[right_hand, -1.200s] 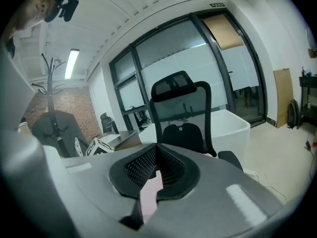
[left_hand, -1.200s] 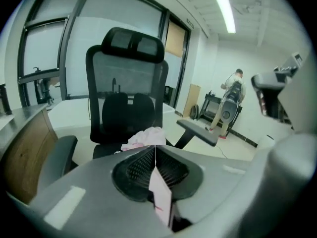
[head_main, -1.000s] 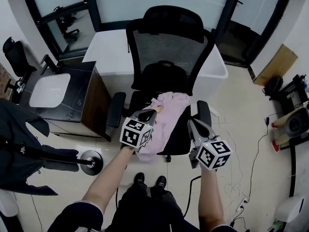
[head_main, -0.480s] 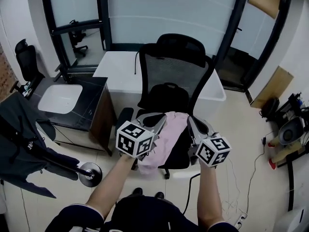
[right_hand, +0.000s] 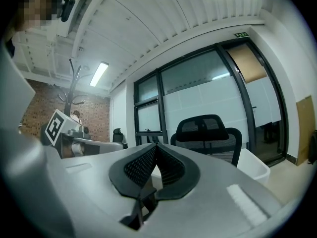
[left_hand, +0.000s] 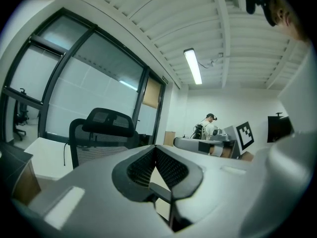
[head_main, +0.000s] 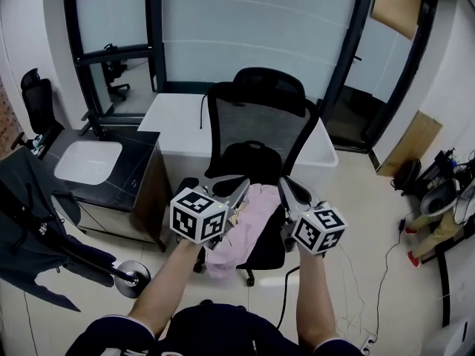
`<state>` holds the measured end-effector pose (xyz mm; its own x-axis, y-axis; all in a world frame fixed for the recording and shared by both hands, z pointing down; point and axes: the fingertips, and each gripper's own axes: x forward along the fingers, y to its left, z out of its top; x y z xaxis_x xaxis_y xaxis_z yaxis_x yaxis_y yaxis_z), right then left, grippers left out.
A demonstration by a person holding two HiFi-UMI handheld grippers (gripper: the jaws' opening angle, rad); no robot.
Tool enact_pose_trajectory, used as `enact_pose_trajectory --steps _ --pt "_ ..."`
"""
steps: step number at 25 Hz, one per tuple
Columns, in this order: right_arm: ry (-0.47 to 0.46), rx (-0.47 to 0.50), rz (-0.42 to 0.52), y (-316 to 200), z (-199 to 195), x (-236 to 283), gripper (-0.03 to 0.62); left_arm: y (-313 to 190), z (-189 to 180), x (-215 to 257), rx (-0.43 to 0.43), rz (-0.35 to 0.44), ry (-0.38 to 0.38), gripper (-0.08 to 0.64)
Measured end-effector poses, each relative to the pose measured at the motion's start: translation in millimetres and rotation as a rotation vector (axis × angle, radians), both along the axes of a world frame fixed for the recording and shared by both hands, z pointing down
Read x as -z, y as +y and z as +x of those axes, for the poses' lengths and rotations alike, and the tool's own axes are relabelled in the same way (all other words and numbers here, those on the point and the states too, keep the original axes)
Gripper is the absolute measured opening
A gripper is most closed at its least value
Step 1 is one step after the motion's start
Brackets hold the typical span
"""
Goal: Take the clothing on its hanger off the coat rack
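A pink garment (head_main: 241,228) lies draped over the seat of a black mesh office chair (head_main: 256,121). My left gripper (head_main: 243,187) hovers above the garment's left side, jaws shut and empty. My right gripper (head_main: 284,183) hangs beside it over the seat's right side, also shut with nothing in it. In the left gripper view the left gripper (left_hand: 156,147) has its pads pressed together, with the chair (left_hand: 101,133) beyond. The right gripper (right_hand: 157,144) shows the same in its own view. The coat rack (head_main: 74,247) at the left carries dark clothing (head_main: 26,221).
A white table (head_main: 182,121) stands behind the chair, with a dark cabinet holding a white basin (head_main: 85,162) to its left. The rack's round base (head_main: 126,279) is on the floor. Cables (head_main: 386,258) trail at the right. Another person (left_hand: 210,128) stands far off.
Both grippers have lifted up and away from the pink garment, staying shut. The head view has tipped upward, showing more of the window wall.
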<state>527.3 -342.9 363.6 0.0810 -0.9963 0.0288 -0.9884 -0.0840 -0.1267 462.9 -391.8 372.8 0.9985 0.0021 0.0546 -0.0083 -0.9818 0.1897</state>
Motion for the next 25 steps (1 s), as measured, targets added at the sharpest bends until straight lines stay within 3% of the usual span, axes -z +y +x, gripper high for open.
enact_pose_trajectory --steps 25 --pt "0.012 0.000 0.008 -0.6 17.5 4.8 0.000 -6.3 17.5 -9.6 -0.001 -0.004 -0.025 0.011"
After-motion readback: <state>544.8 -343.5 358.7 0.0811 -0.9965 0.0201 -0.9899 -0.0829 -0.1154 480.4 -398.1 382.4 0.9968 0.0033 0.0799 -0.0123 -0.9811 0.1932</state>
